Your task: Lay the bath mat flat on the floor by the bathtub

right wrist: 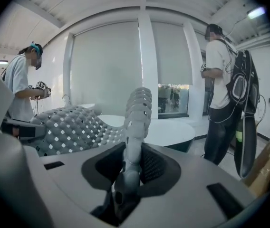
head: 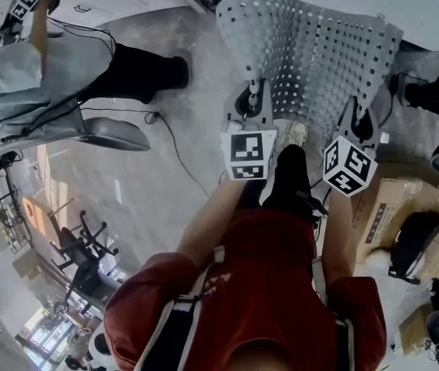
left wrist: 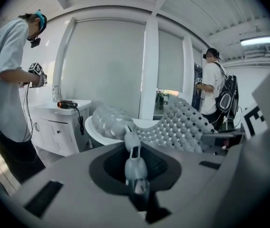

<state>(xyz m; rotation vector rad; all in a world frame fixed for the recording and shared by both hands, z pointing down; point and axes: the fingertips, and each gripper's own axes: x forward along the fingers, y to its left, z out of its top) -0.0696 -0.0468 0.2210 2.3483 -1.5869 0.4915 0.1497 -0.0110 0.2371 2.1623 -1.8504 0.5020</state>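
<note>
Pinching the bath mat [head: 312, 52] with left gripper [head: 252, 100] and right gripper [head: 361, 119], I hold it wide. That should let it land flat.

1. Head view looked steeply down, close above left gripper [head: 252, 95] and right gripper [head: 361, 118].
2. Each gripper view sat just behind its jaws, facing along them.
3. All shared the bath mat [head: 312, 60] ahead; gripper views shared the bathtub [right wrist: 173, 132].

Bathtub [head: 424, 18] — mostly cut off by head view's top edge, rim partly behind bath mat [head: 312, 52]. Cardboard box [head: 393, 207] cut by right edge. Bystander [head: 18, 76] at left — cut by left edge, only torso and legs show.
</note>
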